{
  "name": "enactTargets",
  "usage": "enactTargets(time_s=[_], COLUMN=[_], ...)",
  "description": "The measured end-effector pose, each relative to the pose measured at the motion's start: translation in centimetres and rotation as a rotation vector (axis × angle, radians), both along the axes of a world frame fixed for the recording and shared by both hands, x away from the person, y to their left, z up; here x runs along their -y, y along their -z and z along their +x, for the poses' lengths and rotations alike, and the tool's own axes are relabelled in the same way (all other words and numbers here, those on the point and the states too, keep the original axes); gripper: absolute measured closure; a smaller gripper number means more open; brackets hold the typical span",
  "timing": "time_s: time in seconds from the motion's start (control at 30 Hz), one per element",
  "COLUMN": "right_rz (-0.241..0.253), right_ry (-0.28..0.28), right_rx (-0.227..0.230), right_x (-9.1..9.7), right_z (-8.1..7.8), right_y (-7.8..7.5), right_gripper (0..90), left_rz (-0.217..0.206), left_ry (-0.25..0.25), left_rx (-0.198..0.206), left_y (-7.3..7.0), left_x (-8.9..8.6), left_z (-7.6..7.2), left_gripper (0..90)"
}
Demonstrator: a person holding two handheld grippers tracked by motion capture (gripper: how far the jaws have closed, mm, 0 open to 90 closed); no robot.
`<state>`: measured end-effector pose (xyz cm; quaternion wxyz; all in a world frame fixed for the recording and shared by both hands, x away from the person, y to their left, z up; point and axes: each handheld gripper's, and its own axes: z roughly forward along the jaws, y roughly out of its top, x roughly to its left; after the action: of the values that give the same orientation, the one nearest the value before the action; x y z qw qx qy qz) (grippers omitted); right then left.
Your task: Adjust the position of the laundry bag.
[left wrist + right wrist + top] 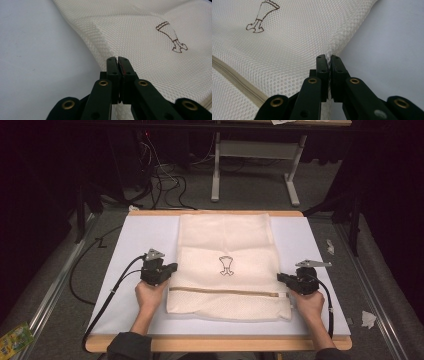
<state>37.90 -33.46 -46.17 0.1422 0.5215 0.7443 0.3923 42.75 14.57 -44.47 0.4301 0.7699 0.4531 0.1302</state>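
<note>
A cream mesh bag [227, 245] lies flat on the white table cover, with a small brown emblem [226, 265] at its middle and a tan zipper [225, 291] across its near part. My left gripper [172, 268] sits at the bag's left edge, jaws shut on the mesh edge [110, 53]; the left gripper [117, 58] tips pinch it. My right gripper [280, 277] is at the bag's right edge. In the right gripper view the right gripper [328, 56] is shut with a sliver of mesh [287, 50] between its jaws.
The white cover [135, 245] has bare strips left and right of the bag. The wooden table edge [215, 343] runs along the front. Behind the table, cables [165, 180] lie on the floor beside a grey desk frame [255, 165].
</note>
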Motion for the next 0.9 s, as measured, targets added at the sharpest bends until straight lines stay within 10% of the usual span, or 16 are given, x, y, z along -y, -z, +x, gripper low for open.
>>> enactTargets(time_s=[0.9], right_rz=[-0.024], right_ry=[-0.059], right_rx=[0.006], right_x=[-4.8], right_z=[1.1], right_y=[0.1], right_gripper=[87.2], left_rz=[0.050], left_ry=[-0.110], left_rx=[-0.015], left_y=[1.5], left_x=[-3.8], left_z=[-0.4], left_gripper=[87.1])
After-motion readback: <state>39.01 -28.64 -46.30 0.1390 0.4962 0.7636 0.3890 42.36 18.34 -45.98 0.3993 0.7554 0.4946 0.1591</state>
